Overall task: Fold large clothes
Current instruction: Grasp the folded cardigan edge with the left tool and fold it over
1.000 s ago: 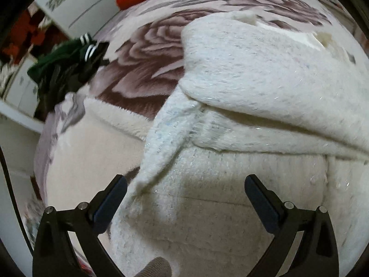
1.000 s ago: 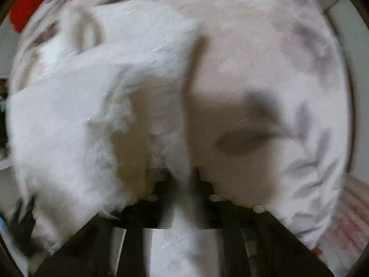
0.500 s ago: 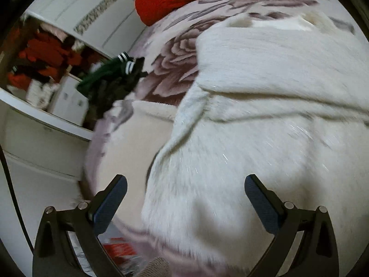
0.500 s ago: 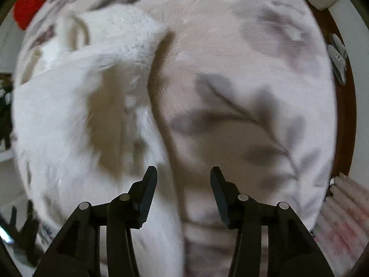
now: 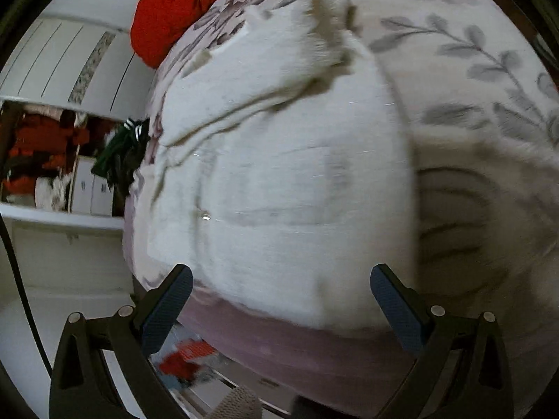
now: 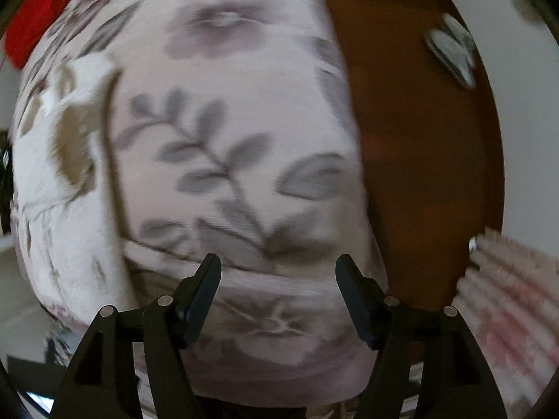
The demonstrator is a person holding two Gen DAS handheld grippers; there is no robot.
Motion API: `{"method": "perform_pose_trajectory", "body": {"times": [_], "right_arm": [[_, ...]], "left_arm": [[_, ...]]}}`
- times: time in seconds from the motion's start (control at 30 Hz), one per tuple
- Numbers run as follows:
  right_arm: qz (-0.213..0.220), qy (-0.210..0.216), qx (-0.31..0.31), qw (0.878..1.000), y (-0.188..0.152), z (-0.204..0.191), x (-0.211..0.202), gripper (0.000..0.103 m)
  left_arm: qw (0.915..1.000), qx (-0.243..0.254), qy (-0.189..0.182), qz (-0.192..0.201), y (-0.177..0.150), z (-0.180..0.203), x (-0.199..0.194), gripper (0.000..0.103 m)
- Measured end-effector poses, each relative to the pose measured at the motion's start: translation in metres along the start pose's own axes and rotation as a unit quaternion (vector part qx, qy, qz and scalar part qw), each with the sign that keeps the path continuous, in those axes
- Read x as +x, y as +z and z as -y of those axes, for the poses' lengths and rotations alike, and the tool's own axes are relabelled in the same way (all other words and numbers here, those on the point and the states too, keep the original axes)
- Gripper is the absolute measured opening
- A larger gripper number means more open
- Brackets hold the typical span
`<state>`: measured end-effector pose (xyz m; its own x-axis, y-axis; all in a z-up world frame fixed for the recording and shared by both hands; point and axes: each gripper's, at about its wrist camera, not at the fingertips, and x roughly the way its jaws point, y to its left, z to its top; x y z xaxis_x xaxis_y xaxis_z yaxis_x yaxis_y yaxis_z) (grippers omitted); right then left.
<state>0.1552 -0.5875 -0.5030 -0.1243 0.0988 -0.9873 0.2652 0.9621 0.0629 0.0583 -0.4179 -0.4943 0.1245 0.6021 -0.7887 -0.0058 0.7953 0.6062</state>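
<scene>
A large fluffy white garment [image 5: 286, 174] lies folded on the bed's floral blanket [image 5: 471, 80]. In the left wrist view it fills the middle, with its near edge at the bed's front edge. My left gripper [image 5: 279, 296] is open and empty, held above that near edge. In the right wrist view the garment [image 6: 66, 181] lies at the left, blurred. My right gripper [image 6: 278, 289] is open and empty over bare blanket [image 6: 227, 139] to the garment's right.
A red cloth [image 5: 174, 10] lies at the bed's far end. Dark green clothes [image 5: 122, 153] hang off the bed's left side near a white wardrobe [image 5: 52, 70]. A brown wooden floor [image 6: 419, 160] with slippers [image 6: 450, 52] lies right of the bed.
My right gripper let go of the white garment, opened and swung right over bare blanket. My left gripper stayed open and drew back toward the bed's near edge.
</scene>
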Motion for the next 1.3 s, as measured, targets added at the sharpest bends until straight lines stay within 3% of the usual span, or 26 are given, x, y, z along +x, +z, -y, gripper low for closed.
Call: {"method": "perform_pose_trajectory", "body": {"times": [0.1, 0.27, 0.37, 0.47, 0.57, 0.6, 0.63, 0.67, 0.73, 0.8, 0.97, 1.07, 1.2, 1.27, 1.3], "right_arm": [[0.002, -0.002, 0.016, 1.000, 0.003, 0.021, -0.001, 0.070], [0.004, 0.011, 0.011, 1.000, 0.012, 0.018, 0.004, 0.070], [0.001, 0.084, 0.005, 0.996, 0.023, 0.002, 0.004, 0.070], [0.000, 0.212, -0.023, 0.977, 0.042, -0.030, 0.009, 0.071], [-0.016, 0.287, -0.056, 0.956, 0.065, -0.071, 0.023, 0.078], [-0.016, 0.299, -0.063, 0.952, 0.073, -0.084, 0.027, 0.081], [-0.018, 0.309, -0.068, 0.948, 0.081, -0.097, 0.033, 0.083], [-0.022, 0.321, -0.072, 0.944, 0.093, -0.116, 0.041, 0.083], [-0.032, 0.340, -0.078, 0.937, 0.108, -0.142, 0.054, 0.084], [-0.046, 0.359, -0.083, 0.929, 0.122, -0.173, 0.069, 0.085], [-0.077, 0.391, -0.098, 0.912, 0.131, -0.228, 0.097, 0.087], [-0.092, 0.353, -0.103, 0.925, 0.133, -0.249, 0.122, 0.089], [-0.123, 0.352, -0.067, 0.925, 0.142, -0.263, 0.139, 0.090], [-0.116, 0.362, -0.047, 0.924, 0.145, -0.267, 0.134, 0.072], [-0.102, 0.350, -0.045, 0.930, 0.145, -0.271, 0.127, 0.045]], "left_arm": [[1.0000, 0.004, 0.006, -0.002, 0.003, 0.033, 0.003, 0.103], [0.9987, 0.026, 0.029, -0.032, 0.006, 0.062, 0.036, 0.103], [0.9980, 0.008, 0.055, -0.032, 0.010, 0.045, 0.055, 0.103], [0.9974, -0.014, 0.064, -0.028, 0.010, 0.027, 0.063, 0.103], [0.9976, -0.022, 0.062, -0.020, 0.009, 0.014, 0.067, 0.103], [0.9978, -0.024, 0.059, -0.017, 0.009, 0.015, 0.066, 0.099], [0.9982, -0.030, 0.051, -0.013, 0.008, 0.012, 0.065, 0.081], [0.9984, -0.041, 0.037, -0.008, 0.007, 0.005, 0.064, 0.051], [0.9981, -0.061, -0.003, -0.008, 0.006, -0.001, 0.061, 0.022], [0.9963, -0.081, -0.026, -0.009, 0.007, -0.010, 0.058, 0.019], [0.9947, -0.095, -0.036, -0.012, 0.011, -0.016, 0.059, 0.017], [0.9931, -0.106, -0.046, -0.021, 0.014, -0.020, 0.063, 0.017], [0.9896, -0.122, -0.070, -0.033, 0.017, -0.027, 0.068, 0.016], [0.9876, -0.128, -0.085, -0.036, 0.016, -0.033, 0.067, 0.013], [0.9862, -0.132, -0.094, -0.034, 0.016, -0.037, 0.065, 0.013]]}}
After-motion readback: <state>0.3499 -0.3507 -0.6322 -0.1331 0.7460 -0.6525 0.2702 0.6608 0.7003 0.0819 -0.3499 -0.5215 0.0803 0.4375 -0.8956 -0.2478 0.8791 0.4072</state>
